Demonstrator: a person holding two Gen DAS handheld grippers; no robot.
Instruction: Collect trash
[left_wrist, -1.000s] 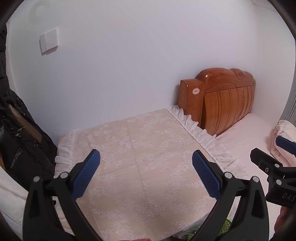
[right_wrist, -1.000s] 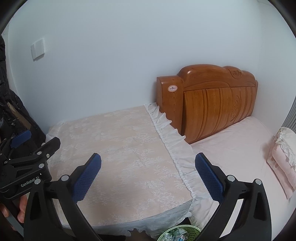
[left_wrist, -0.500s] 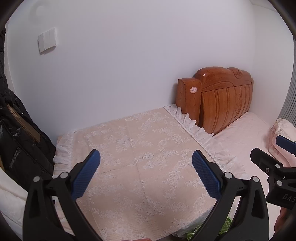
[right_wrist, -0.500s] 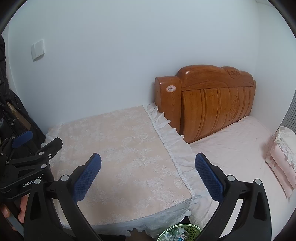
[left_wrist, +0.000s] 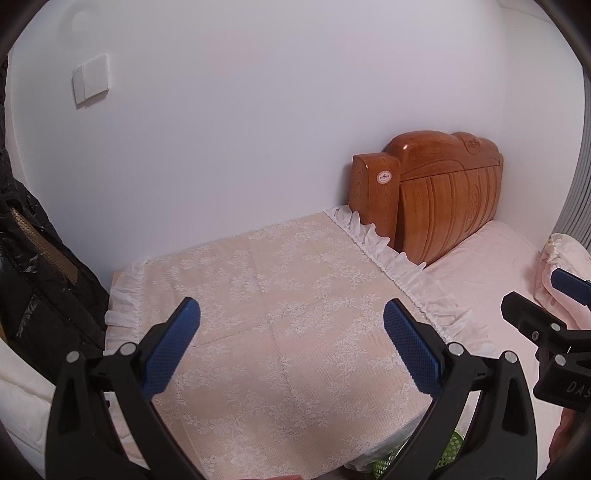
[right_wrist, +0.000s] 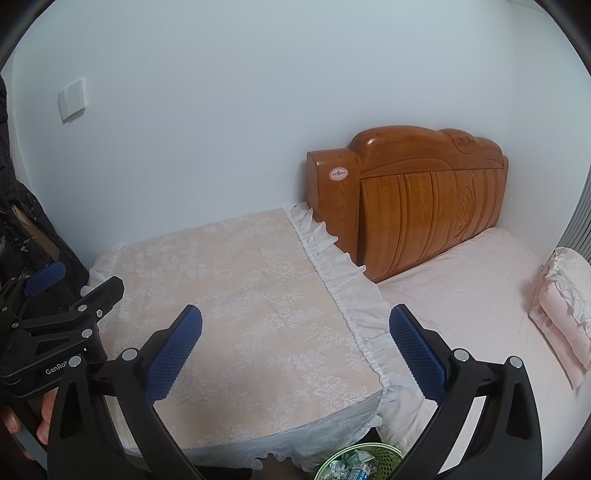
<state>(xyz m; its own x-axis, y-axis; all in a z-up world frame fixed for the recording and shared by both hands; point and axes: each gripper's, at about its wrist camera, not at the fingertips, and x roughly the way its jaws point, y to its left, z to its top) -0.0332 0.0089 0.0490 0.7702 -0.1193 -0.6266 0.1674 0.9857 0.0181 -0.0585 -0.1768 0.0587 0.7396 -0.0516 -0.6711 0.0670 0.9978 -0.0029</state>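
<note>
Green basket (right_wrist: 356, 461) of crumpled trash is sitting near me on the floor below the lace-covered counter (right_wrist: 236, 295). I am holding my right tool (right_wrist: 295, 354) and left tool (left_wrist: 291, 347) wide and empty; lowering the right straight onto the basket rim looks best.

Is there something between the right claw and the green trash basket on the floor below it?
Nothing visible stands in the way. The right claw is open and empty above the lace-covered table, and the green trash basket, already holding paper scraps, sits just below the table's front edge, with open space between them.
</note>
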